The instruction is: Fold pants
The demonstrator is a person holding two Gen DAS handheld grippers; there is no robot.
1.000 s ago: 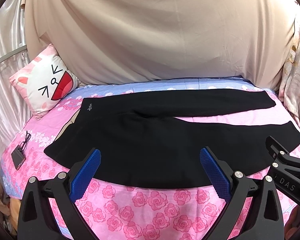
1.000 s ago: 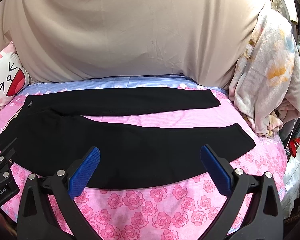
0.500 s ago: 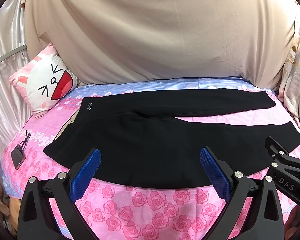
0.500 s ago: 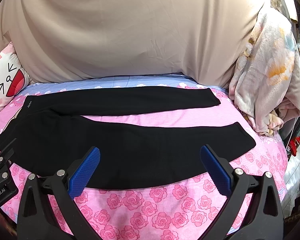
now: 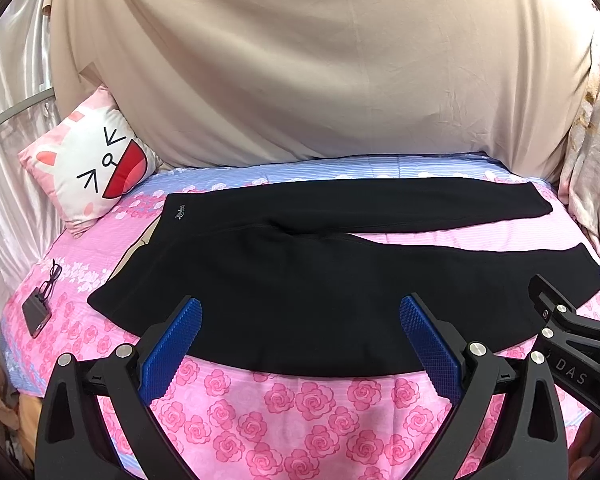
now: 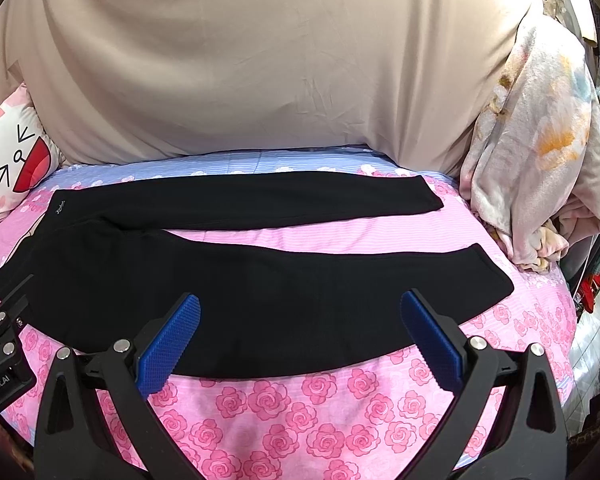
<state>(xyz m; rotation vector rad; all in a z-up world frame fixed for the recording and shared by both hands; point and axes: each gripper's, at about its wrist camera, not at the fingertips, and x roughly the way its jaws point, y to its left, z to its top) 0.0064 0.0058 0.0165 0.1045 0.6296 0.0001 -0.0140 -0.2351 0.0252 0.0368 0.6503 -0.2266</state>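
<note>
**Both grippers spread wide above unfolded black pants**

Beige draped cloth (image 5: 300, 60) fills the background behind a bed covered with a pink rose-print sheet (image 5: 292, 408), striped lilac toward the far edge. Black stretchy pants (image 5: 300, 280) lie flat on the sheet, waistband to the left, both legs running to the right and parted in a narrow V, with pink sheet showing between them; a small pale logo sits at the far waist corner. A crumpled pale floral blanket (image 6: 540, 160) is heaped at the right end of the bed. A pink-and-white cartoon-face cushion (image 5: 88, 168) leans at the left end. A dark flat phone-like device with a black cord (image 5: 36, 314) rests on the sheet near the left edge.

The left gripper (image 5: 300, 344) is held level over the near edge of the pants, pointing across the bed, its blue ribbed pads (image 5: 172, 344) far apart and gripping nothing. The right gripper (image 6: 300, 340) hangs alongside it in the same pose over the near leg, its blue pads (image 6: 430, 340) likewise spread wide and empty. Whether either touches the fabric cannot be told.
</note>
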